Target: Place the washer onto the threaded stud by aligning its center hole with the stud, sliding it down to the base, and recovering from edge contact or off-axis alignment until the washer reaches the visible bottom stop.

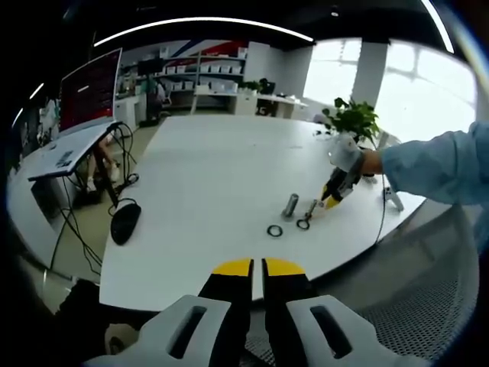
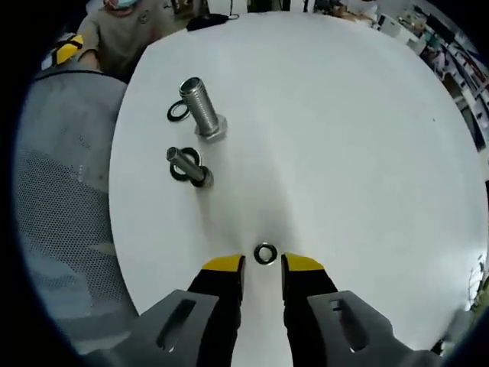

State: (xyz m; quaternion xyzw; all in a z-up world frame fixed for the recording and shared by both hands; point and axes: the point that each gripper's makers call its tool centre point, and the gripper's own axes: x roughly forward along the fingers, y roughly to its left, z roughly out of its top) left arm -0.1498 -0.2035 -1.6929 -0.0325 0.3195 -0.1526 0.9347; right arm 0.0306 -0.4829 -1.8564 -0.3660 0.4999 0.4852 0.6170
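A small washer (image 2: 265,253) lies flat on the white desk (image 2: 344,138), between the parted yellow tips of the right hand-held gripper (image 2: 263,266), unclamped. Farther off stand a thin threaded stud (image 2: 188,165) ringed by a dark washer (image 2: 179,170) and a larger stud (image 2: 201,107). The left hand-held gripper (image 1: 257,267), jaws nearly together and empty, hangs at the desk's edge.

In the right gripper view, a small washer (image 2: 265,253) is seen lying on the table (image 2: 344,138) at lower centre, just beyond the right gripper (image 2: 263,269). A larger threaded stud (image 2: 202,109) is placed at upper left, with a ring (image 2: 176,112) just to its left. Below it, a smaller stud (image 2: 188,165) is set, a ring (image 2: 186,162) lying around its base. In the left gripper view, a computer mouse (image 1: 124,222) is placed at the table's left edge.
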